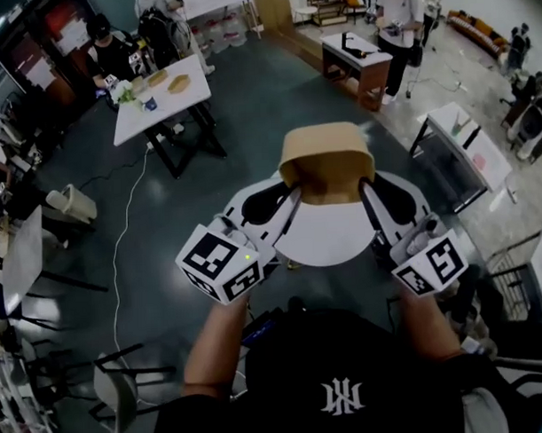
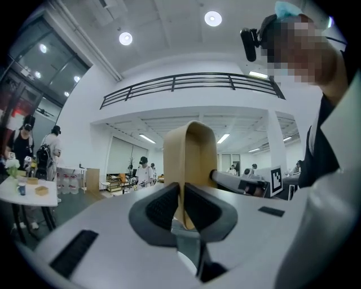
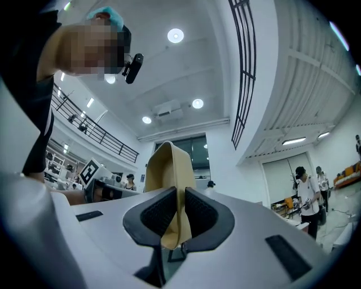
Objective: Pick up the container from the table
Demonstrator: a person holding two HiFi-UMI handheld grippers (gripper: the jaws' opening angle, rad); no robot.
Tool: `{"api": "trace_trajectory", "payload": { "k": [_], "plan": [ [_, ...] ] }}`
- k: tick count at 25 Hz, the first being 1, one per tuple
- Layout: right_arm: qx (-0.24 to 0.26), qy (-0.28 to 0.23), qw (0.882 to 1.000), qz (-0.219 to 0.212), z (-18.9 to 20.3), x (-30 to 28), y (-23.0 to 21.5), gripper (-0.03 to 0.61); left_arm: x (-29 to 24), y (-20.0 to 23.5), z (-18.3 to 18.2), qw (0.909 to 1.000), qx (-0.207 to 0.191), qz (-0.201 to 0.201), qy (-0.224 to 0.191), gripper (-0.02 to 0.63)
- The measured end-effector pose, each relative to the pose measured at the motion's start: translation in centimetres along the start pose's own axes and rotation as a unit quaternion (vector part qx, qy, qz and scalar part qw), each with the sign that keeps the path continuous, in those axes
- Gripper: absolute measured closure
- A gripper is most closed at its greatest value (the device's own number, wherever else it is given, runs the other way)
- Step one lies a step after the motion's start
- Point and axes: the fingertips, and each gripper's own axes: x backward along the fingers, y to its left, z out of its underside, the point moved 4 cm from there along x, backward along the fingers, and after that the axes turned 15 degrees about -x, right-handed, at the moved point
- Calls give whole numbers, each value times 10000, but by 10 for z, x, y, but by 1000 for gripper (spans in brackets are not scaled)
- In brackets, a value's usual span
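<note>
Clearly, the tan container [image 1: 326, 163] is carried between both grippers, in front of the person's chest and above a round white tabletop [image 1: 329, 240]; whether it touches that surface cannot be told. The left gripper [image 1: 291, 202] has its jaws nearly together, pinched on the container's left wall [image 2: 192, 163], one dark pad on each side of the thin rim. The right gripper [image 1: 366, 197] clamps the opposite wall [image 3: 169, 175] the same way, with its jaws narrowly parted around it. Across the dark floor [image 1: 249, 105], a white table [image 1: 161, 104] bears small items.
</note>
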Motion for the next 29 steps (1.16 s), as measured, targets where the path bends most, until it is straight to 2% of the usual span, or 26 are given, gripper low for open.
{"api": "trace_trajectory", "payload": {
  "k": [19,29],
  "plan": [
    [-436,655,9955,-532,21,0,-7,508,8,-12,20,9962,301,-601,550,581],
    [-448,710,9945,-634,26,5,-1,508,15,-20,28,9952,375,-672,609,581]
  ]
}}
